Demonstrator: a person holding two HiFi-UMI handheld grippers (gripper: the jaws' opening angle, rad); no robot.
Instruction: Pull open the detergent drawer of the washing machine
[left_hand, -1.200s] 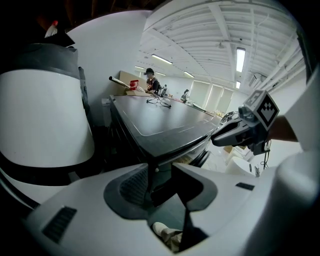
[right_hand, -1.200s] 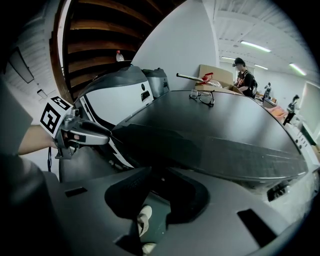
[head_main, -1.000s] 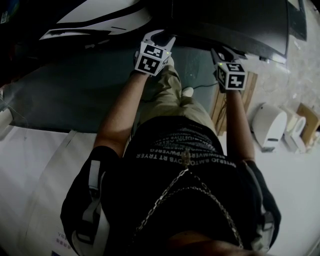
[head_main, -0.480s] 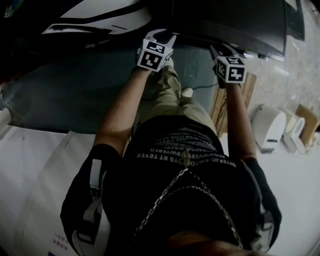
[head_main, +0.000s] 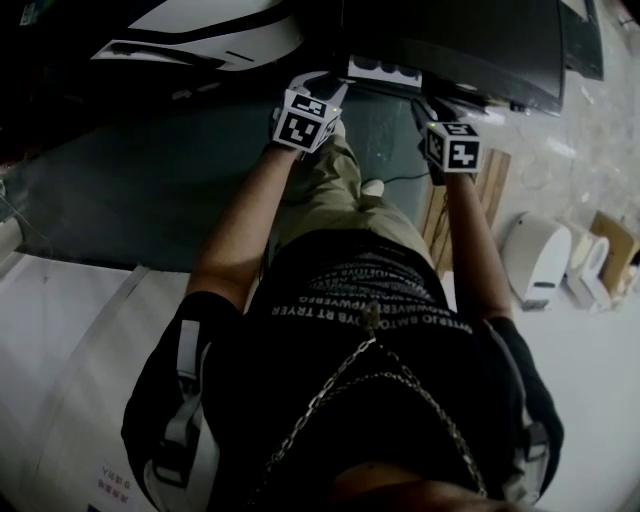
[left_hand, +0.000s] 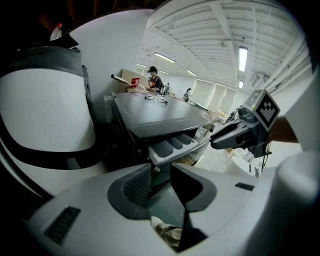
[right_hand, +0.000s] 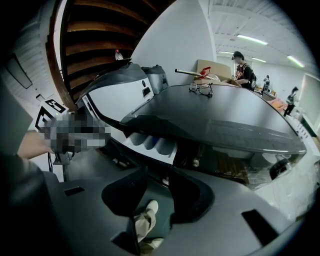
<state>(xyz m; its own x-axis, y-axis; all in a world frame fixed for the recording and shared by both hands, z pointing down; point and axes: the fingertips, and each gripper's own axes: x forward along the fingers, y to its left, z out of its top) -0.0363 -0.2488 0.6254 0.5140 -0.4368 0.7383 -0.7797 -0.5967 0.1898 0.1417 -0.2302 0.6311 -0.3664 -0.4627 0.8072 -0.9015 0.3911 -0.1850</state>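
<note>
The dark washing machine (head_main: 470, 40) stands ahead of me. Its detergent drawer (head_main: 385, 70) sticks out of the front, showing pale compartments; it also appears as the drawer (left_hand: 172, 145) and the drawer (right_hand: 150, 142) in the two gripper views. My left gripper (head_main: 320, 82) hovers just left of the drawer, open, with nothing between its fingers. My right gripper (head_main: 432, 108) hangs just right of the drawer, also open and empty. Through the left gripper (left_hand: 160, 172) and the right gripper (right_hand: 156, 175) only floor, a trouser leg and a shoe show.
A white rounded machine (head_main: 200, 35) stands to the left of the washer. On the floor at right are a wooden board (head_main: 495, 180) and a white appliance (head_main: 535, 255). Glasses (right_hand: 200, 89) lie on the washer's top. People stand far behind.
The drawer's pale compartments now show out of the machine's front between the grippers, where none showed before. The right gripper has shifted a little left and up in the picture.
</note>
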